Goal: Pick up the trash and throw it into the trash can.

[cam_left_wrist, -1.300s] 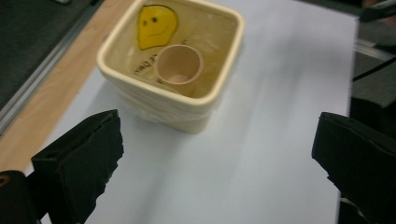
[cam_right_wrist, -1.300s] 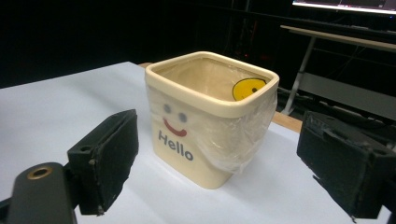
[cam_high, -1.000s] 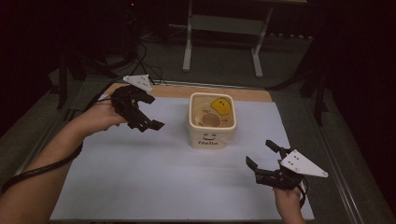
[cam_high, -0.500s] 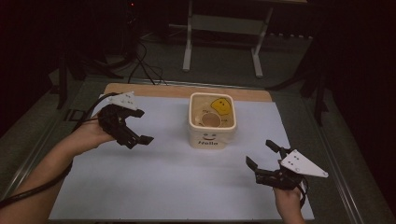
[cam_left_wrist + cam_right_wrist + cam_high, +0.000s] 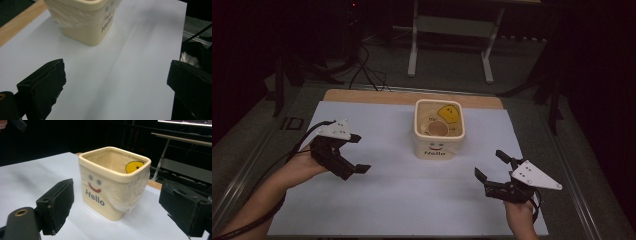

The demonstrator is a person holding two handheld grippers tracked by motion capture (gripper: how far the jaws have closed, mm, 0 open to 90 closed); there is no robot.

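Flanking the cream "Hello" smiley tub (image 5: 439,135), left gripper (image 5: 357,169) and right gripper (image 5: 493,166), both wide open, empty.

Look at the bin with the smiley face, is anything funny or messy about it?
A little. The clear plastic liner hangs crumpled and bunched over one side of the cream bin instead of lying smooth. The bin itself stands upright on the white sheet, nothing is spilled, and both grippers are apart from it.
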